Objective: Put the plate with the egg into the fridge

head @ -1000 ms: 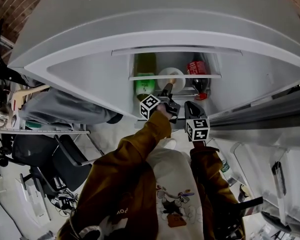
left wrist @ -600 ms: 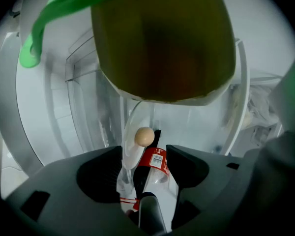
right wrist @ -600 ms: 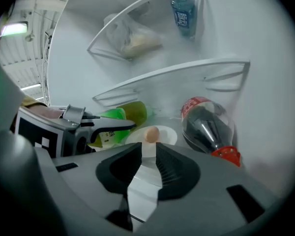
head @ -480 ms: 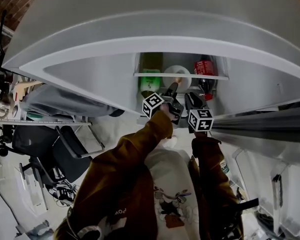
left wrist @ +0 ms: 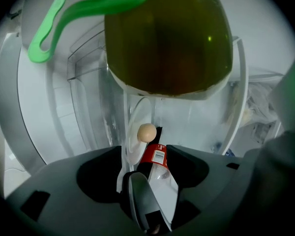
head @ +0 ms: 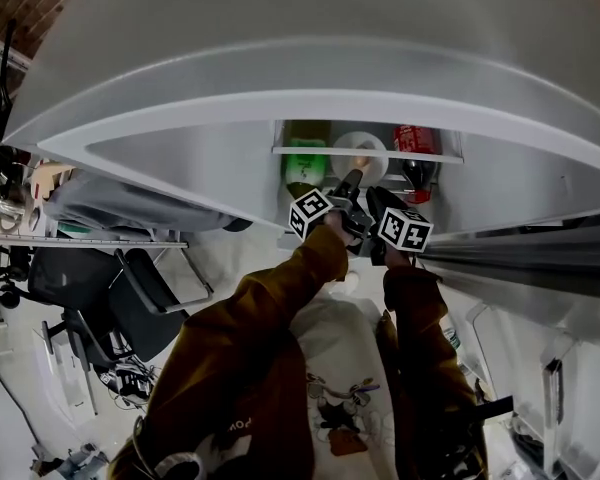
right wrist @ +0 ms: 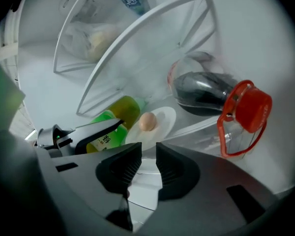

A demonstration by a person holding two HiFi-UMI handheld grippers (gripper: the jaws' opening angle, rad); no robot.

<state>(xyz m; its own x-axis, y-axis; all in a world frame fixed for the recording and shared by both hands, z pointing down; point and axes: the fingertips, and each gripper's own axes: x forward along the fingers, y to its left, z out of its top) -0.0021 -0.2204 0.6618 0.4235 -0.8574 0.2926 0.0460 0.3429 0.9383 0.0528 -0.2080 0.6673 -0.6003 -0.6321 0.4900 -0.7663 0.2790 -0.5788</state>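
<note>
I am holding the plate (right wrist: 165,116) by its near rim with my left gripper (head: 351,182), whose jaws are clamping the thin white edge, so the plate is reaching straight out ahead of them into the open fridge (head: 280,28). The egg (right wrist: 147,121) is sitting on the plate just beyond the jaw tips. The plate is lying over the glass shelf (head: 310,151), though I cannot tell whether it is resting on the shelf. On that shelf a green bottle (right wrist: 113,116) is standing just beside the plate on one side, and a dark bottle with a red cap (right wrist: 202,95) is lying on the other. My right gripper (right wrist: 148,163) is hovering at the front of the shelf, jaws slightly apart and gripping nothing, with the plate just ahead of them.
</note>
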